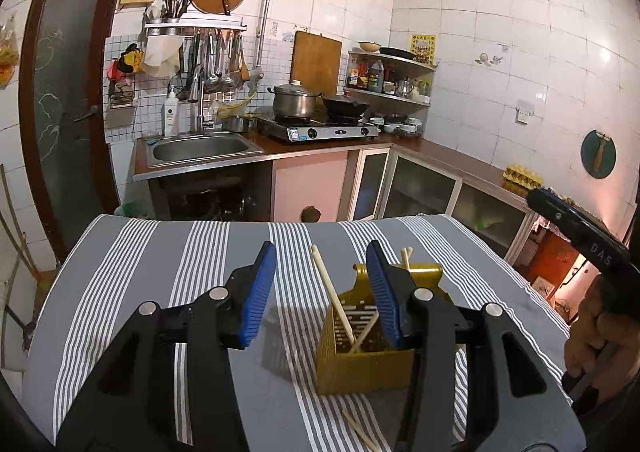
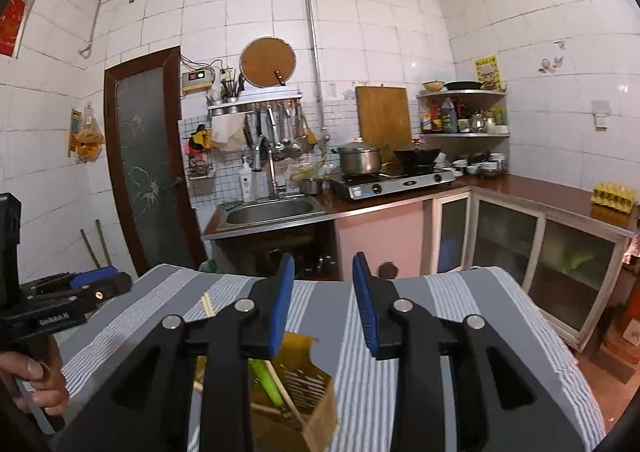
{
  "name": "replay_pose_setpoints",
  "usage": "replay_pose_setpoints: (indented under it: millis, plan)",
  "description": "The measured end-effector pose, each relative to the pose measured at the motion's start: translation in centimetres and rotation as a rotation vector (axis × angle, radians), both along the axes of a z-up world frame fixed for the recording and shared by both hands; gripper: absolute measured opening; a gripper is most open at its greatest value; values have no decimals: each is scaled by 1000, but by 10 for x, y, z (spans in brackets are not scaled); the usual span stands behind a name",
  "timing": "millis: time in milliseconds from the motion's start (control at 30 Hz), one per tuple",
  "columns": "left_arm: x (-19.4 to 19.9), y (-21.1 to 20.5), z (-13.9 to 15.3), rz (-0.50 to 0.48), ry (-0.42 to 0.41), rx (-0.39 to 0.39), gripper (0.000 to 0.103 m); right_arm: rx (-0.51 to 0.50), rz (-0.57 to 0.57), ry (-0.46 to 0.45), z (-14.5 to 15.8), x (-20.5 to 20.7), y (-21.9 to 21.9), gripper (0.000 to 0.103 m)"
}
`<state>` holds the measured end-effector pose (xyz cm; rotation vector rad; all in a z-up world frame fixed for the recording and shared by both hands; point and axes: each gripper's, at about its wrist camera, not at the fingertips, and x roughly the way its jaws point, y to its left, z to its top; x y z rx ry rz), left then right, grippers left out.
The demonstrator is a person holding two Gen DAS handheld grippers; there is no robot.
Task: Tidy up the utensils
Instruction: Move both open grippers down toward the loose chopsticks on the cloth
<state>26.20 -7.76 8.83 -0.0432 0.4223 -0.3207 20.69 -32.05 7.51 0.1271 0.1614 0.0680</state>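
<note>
A yellow slotted utensil holder [image 1: 362,362] stands on the striped tablecloth [image 1: 160,272]. Wooden chopsticks [image 1: 332,292] lean inside it, and two more chopsticks [image 1: 360,432] lie on the cloth in front of it. My left gripper [image 1: 322,292] is open and empty, hovering above the holder. In the right wrist view the holder [image 2: 316,400] sits below my left finger, with a green-handled utensil [image 2: 266,380] and chopsticks [image 2: 286,398] in it. My right gripper [image 2: 322,308] is open and empty above the table.
The table's far edge faces a kitchen counter with a sink [image 1: 200,148], a stove with a pot [image 1: 294,102] and a wok [image 1: 344,106]. An egg tray [image 2: 612,194] sits on the right counter. A door [image 2: 148,156] stands at the left.
</note>
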Motion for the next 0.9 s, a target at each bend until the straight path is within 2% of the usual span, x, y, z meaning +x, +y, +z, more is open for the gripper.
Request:
replay_pose_setpoints:
  millis: [167,267,367,467,567,633,767,900]
  plan:
    - [-26,5,-4,30,-22,19,46,-13,-33,38,-15,-34,-7,33]
    - [-47,10,-17,70,-42,52,48,-46,-52,82,-38,-59,-7,35]
    - [-66,18,-39,122,-27,66,50,-54,-55,152,-71,-81,-9,36]
    - [-86,23,-72,162,41,55,50,-71,-75,276,-118,-100,-8,36]
    - [-106,17,-121,137,183,38,50,-31,-83,385,-157,-114,-14,36]
    - [-113,15,-142,110,249,39,50,14,-104,455,-178,-122,-24,36]
    - [-130,12,-172,78,335,33,50,-4,-129,517,-200,-133,-32,36]
    - [-134,4,-183,55,363,37,50,12,-132,535,-205,-141,-40,36]
